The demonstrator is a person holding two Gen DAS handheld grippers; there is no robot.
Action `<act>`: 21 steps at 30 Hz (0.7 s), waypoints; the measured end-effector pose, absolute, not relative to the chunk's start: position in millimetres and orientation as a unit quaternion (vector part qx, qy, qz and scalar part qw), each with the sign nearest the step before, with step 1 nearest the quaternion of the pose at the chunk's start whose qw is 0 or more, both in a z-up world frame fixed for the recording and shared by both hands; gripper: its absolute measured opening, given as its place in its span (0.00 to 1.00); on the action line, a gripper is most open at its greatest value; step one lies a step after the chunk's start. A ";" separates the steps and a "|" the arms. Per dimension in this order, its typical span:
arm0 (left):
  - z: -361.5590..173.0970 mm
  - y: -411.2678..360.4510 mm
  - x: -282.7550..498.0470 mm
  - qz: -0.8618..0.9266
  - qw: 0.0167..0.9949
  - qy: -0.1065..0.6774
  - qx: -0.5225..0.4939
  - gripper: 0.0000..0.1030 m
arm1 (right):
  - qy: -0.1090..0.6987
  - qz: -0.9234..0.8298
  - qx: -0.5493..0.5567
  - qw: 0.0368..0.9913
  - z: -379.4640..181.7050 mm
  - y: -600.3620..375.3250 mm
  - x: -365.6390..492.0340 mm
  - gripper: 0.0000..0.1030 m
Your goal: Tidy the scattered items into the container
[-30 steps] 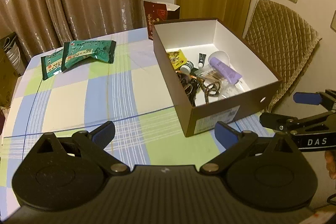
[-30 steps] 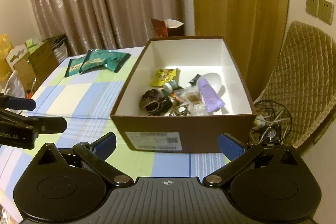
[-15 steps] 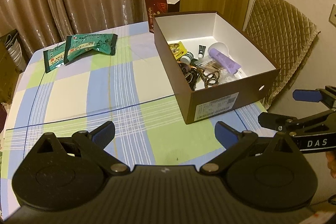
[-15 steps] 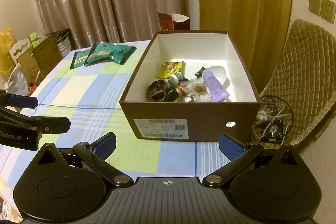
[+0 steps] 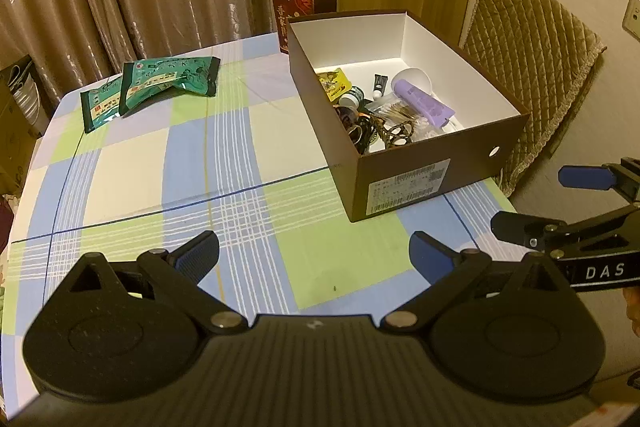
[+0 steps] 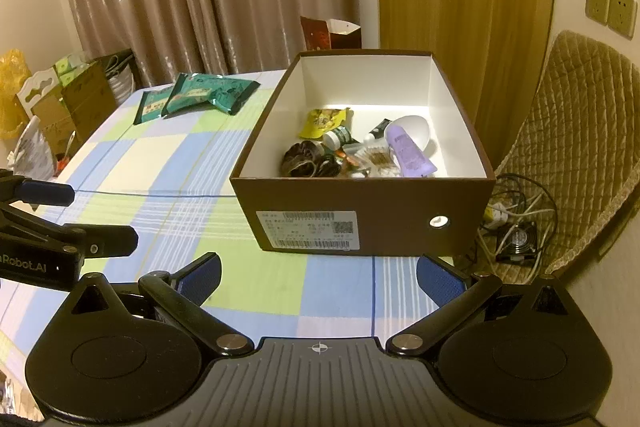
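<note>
A brown cardboard box (image 5: 436,175) (image 6: 384,203) with a white inside stands on the checked tablecloth (image 5: 168,163) (image 6: 168,155). Inside lie a purple tube (image 5: 424,103) (image 6: 410,153), a yellow packet (image 5: 334,85) (image 6: 324,123), a small bottle (image 6: 336,138), dark hair ties (image 6: 304,165) and other small items. Two green packets (image 5: 168,81) (image 6: 200,95) rest on the far left of the table. My left gripper (image 5: 314,257) is open and empty, low over the near table edge. Just as empty, my right gripper (image 6: 318,277) is open in front of the box.
A quilted chair (image 5: 536,67) (image 6: 576,147) stands right of the table, with cables and a small fan (image 6: 516,239) on the floor. A red paper bag (image 5: 296,7) stands behind the box. Curtains hang at the back; boxes and bags (image 6: 68,99) sit at left.
Both grippers have pulled back and up from the box, so it looks smaller and farther. Both stay open and empty. The items on the table have not moved.
</note>
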State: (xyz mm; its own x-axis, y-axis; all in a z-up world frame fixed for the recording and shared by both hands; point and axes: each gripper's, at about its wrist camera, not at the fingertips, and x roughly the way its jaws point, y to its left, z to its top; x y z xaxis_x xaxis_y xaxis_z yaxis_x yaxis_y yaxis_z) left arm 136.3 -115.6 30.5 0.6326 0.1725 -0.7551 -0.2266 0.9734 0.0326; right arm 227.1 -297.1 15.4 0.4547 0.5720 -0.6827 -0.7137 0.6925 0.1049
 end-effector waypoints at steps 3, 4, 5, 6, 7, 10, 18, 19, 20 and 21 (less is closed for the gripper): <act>29.1 -116.6 135.6 0.110 0.902 0.415 -0.033 0.97 | 0.360 0.378 -0.099 0.847 14.9 -298.1 225.9 0.98; 28.2 -117.1 135.0 0.110 0.902 0.415 -0.033 0.97 | 0.360 0.378 -0.099 0.847 14.5 -298.5 225.4 0.98; 27.5 -117.5 134.6 0.110 0.902 0.416 -0.033 0.97 | 0.361 0.378 -0.100 0.847 14.4 -299.0 224.6 0.98; 26.6 -118.1 134.2 0.110 0.902 0.417 -0.033 0.97 | 0.361 0.377 -0.100 0.847 13.8 -299.3 224.1 0.98; 25.6 -118.7 133.7 0.109 0.901 0.418 -0.033 0.97 | 0.362 0.378 -0.100 0.846 13.3 -299.5 223.8 0.98; 23.3 -120.3 133.0 0.107 0.900 0.422 -0.033 0.97 | 0.365 0.377 -0.101 0.845 11.7 -300.6 222.8 0.98; 19.7 -121.6 133.5 0.105 0.898 0.426 -0.035 0.97 | 0.372 0.375 -0.100 0.843 8.3 -301.0 223.4 0.98; 19.3 -121.6 133.6 0.106 0.898 0.426 -0.035 0.97 | 0.373 0.375 -0.100 0.843 8.1 -301.0 223.4 0.98; 19.5 -121.6 133.9 0.106 0.898 0.426 -0.036 0.97 | 0.373 0.375 -0.101 0.843 7.9 -300.9 223.6 0.98; 19.5 -121.5 133.9 0.106 0.898 0.426 -0.036 0.97 | 0.373 0.375 -0.101 0.843 7.9 -300.9 223.6 0.98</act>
State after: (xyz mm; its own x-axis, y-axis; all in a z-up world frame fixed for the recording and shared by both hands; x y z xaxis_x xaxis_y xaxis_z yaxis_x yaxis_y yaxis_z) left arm 133.9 -121.5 19.5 0.6145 0.1588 -0.7728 -0.2204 0.9751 0.0251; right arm 223.6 -300.9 7.9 0.4414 0.5568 -0.7037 -0.7069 0.6988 0.1095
